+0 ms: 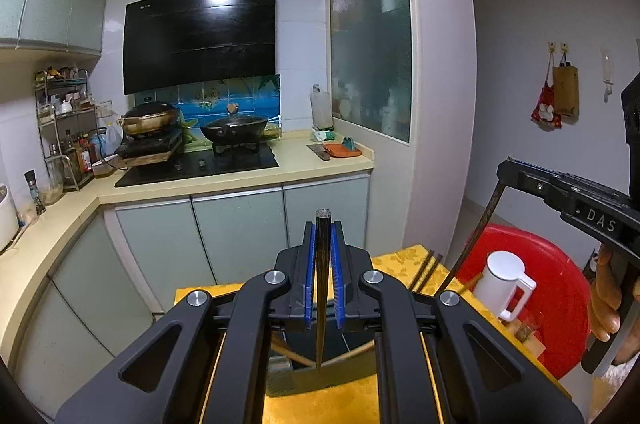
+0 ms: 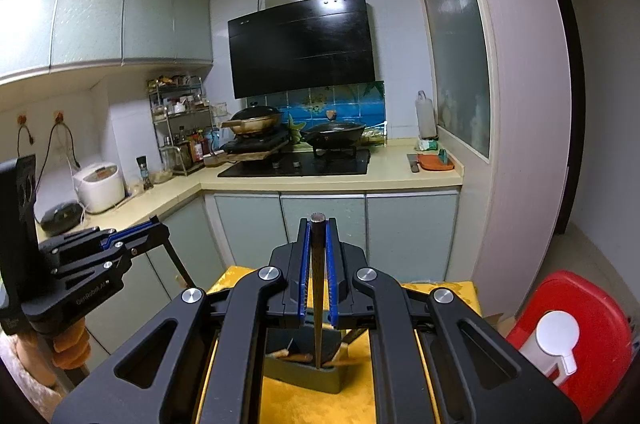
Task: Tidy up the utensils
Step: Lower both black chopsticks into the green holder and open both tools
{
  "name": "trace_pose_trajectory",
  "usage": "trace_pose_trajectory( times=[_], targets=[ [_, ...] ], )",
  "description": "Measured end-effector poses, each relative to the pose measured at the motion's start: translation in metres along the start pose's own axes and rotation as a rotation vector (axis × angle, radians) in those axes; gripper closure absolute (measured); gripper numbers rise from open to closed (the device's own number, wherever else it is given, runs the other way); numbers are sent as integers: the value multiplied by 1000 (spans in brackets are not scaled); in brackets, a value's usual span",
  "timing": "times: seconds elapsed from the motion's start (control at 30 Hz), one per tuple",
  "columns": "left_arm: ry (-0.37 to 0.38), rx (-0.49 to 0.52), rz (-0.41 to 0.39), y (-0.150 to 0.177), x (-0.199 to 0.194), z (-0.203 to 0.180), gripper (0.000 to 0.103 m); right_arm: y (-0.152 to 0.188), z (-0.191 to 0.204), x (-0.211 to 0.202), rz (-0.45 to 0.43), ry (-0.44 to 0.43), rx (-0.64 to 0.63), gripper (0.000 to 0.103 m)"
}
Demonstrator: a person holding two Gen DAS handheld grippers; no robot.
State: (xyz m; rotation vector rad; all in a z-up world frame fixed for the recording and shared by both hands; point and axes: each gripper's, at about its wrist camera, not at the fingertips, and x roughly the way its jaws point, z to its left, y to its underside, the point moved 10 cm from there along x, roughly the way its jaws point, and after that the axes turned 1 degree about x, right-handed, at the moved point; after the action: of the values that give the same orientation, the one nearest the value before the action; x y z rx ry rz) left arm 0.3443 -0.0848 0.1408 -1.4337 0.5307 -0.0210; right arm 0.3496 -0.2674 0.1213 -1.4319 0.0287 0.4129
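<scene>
left gripper (image 1: 323, 264) is pinching a dark chopstick (image 1: 322, 288) upright; right gripper (image 2: 316, 264) is pinching its own chopstick (image 2: 317, 288) above the grey holder (image 2: 308, 372). only the left view is showing loose chopsticks (image 1: 426, 270) at 2 o'clock on the yellow cloth (image 1: 400, 260).

Two grippers (image 1: 322, 224) (image 2: 317, 222), each clamping one chopstick (image 1: 322, 288) (image 2: 318, 288); one holder (image 2: 304, 372).

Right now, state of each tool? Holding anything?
Left tool: shut on a dark chopstick, held upright over the grey holder.
Right tool: shut on a second dark chopstick, also upright.
</scene>
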Motion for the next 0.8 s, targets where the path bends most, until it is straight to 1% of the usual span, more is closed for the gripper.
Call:
trace_pose_trajectory(
  times=[0.17, 0.3, 0.47, 0.6, 0.8],
  targets=[
    [-27, 7, -17, -10, 16, 1, 96, -2, -3, 19, 11, 3, 13, 95],
    [-33, 7, -13, -9, 32, 0, 96, 4, -3, 35, 35, 6, 16, 95],
    [-23, -10, 39, 13, 55, 2, 96, 23, 1, 59, 101, 3, -1, 95],
    [-19, -18, 75, 31, 67, 5, 96, 43, 6, 75, 159, -4, -14, 95],
    [-10, -40, 133, 57, 85, 12, 96, 66, 11, 93, 221, -1, -27, 95]
  ],
)
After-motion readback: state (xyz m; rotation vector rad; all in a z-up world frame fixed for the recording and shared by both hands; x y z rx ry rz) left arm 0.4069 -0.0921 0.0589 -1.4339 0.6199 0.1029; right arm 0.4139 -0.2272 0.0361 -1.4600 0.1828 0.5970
